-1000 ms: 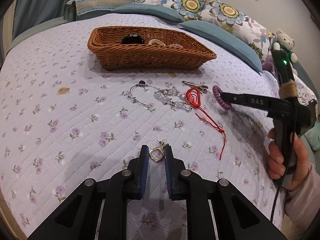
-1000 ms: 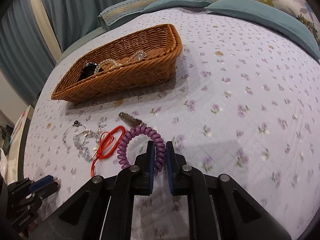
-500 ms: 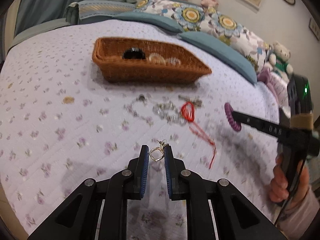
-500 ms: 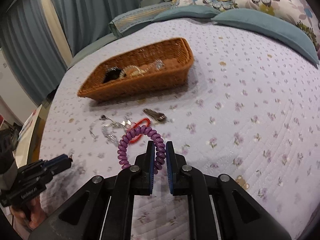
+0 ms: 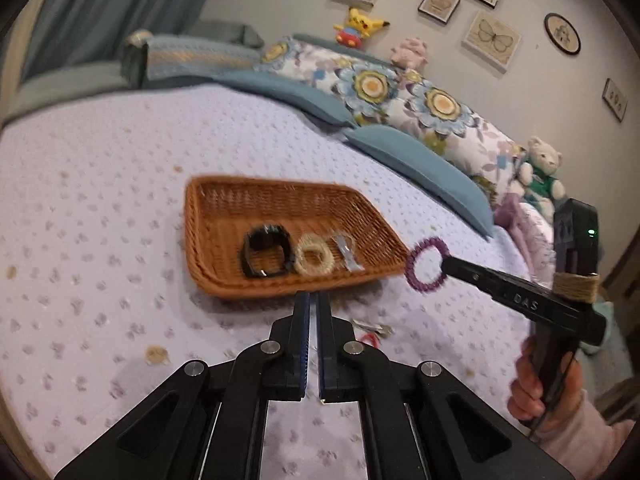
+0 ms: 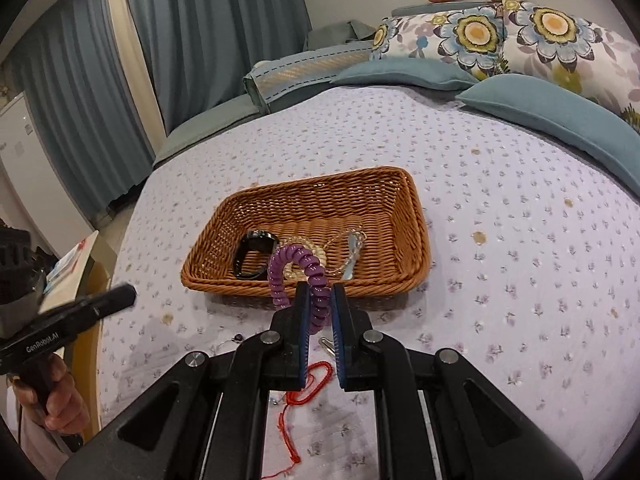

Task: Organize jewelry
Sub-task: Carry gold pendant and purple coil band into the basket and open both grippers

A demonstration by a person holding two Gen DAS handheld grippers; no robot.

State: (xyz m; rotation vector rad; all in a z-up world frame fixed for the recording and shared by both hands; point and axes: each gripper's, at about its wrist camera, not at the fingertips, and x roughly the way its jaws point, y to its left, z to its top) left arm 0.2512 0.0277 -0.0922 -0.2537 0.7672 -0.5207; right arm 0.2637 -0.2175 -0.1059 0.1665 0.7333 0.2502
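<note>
Your right gripper (image 6: 320,304) clamps the purple coil bracelet (image 6: 298,270) before the wicker basket (image 6: 412,240) – your left gripper (image 5: 313,304) has just pinched closed (nothing visible between its jaws).

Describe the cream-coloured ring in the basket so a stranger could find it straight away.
On the lilac floral bedspread sits a brown wicker basket. Along its near side lie three things in a row; the cream woven ring is the middle one, between a black watch and a silvery piece, and the only pale, round one.

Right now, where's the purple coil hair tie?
Clamped in the right gripper, off the bed, just short of the wicker basket's near rim; purple coil hair tie, right-wrist view centre.
</note>
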